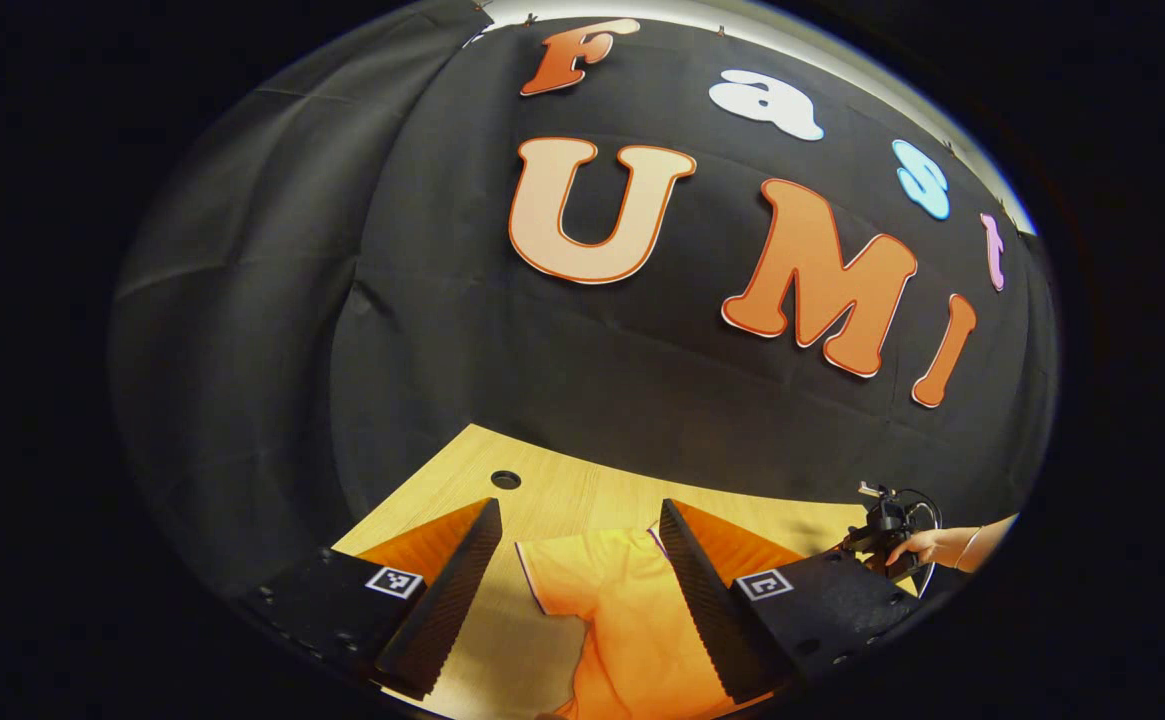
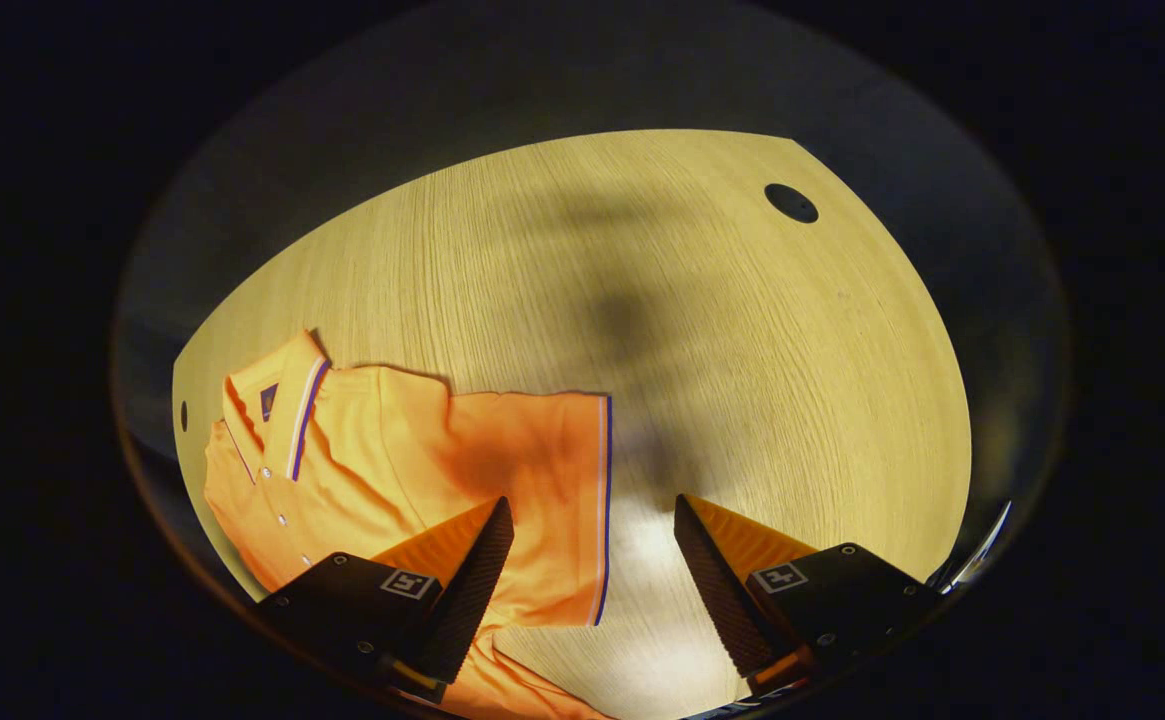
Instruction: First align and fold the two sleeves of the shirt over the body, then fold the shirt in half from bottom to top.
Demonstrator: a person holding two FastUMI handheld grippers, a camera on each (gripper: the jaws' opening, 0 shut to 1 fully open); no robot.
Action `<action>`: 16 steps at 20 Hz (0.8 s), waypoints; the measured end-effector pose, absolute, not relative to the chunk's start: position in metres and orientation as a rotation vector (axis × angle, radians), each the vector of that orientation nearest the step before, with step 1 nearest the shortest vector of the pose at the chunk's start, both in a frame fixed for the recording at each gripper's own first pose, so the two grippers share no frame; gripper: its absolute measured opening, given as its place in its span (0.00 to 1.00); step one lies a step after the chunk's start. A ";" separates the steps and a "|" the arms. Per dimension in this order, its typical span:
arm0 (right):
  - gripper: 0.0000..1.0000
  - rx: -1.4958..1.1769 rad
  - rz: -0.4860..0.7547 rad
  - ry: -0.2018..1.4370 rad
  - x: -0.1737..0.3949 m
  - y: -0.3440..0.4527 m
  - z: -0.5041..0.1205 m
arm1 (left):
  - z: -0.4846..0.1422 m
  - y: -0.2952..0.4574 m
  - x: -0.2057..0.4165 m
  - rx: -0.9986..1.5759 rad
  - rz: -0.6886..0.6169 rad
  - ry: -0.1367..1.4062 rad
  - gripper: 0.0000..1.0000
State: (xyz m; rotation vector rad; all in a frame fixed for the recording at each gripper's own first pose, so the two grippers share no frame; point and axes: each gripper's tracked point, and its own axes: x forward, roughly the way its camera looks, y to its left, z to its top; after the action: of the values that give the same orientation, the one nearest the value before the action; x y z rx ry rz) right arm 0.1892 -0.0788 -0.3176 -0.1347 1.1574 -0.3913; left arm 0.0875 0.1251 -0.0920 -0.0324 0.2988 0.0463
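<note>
An orange polo shirt [image 2: 382, 470] with striped collar and cuff trim lies flat on the pale wooden table [image 2: 722, 330]. In the right gripper view its right sleeve [image 2: 542, 480] spreads out, cuff edge between my fingers. My right gripper [image 2: 592, 560] hovers open above that cuff. In the left gripper view the other sleeve [image 1: 582, 575] lies below my left gripper [image 1: 577, 580], which stands open over it. Far right in that view, a hand holds the other gripper [image 1: 887, 530].
A round cable hole [image 2: 791, 203] sits in the table at the far side, and another cable hole [image 1: 505, 479] shows near the black cloth wall [image 1: 642, 380] at the back. Bare wood stretches beyond the shirt.
</note>
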 end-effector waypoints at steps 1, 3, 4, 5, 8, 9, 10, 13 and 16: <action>0.99 -0.139 -0.398 1.164 0.190 -0.081 -0.321 | -0.093 0.125 0.089 -0.037 0.047 0.303 0.98; 0.98 -0.140 -0.390 1.180 0.190 -0.080 -0.327 | -0.097 0.127 0.090 -0.032 0.051 0.313 0.98; 0.98 -0.132 -0.389 1.174 0.193 -0.079 -0.327 | -0.099 0.128 0.091 -0.023 0.056 0.316 0.98; 0.95 -0.132 -0.386 1.167 0.194 -0.078 -0.326 | -0.098 0.129 0.092 -0.016 0.058 0.316 0.98; 0.89 -0.143 -0.374 1.158 0.195 -0.077 -0.325 | -0.097 0.129 0.096 -0.008 0.059 0.316 0.95; 0.83 -0.145 -0.371 1.156 0.196 -0.078 -0.325 | -0.098 0.128 0.097 -0.009 0.057 0.319 0.98; 0.77 -0.145 -0.364 1.154 0.196 -0.078 -0.325 | -0.100 0.127 0.095 -0.011 0.055 0.322 0.98; 0.33 -0.154 -0.346 1.153 0.197 -0.078 -0.325 | -0.100 0.125 0.096 -0.017 0.052 0.327 0.98; 0.12 -0.162 -0.330 1.138 0.197 -0.073 -0.325 | -0.100 0.127 0.095 -0.010 0.052 0.326 0.98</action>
State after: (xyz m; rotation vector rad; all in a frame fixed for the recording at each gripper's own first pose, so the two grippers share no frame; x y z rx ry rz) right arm 0.1967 -0.0732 -0.3255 -0.1617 1.1379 -0.3302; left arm 0.0951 0.1267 -0.0995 -0.0100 0.3259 0.0524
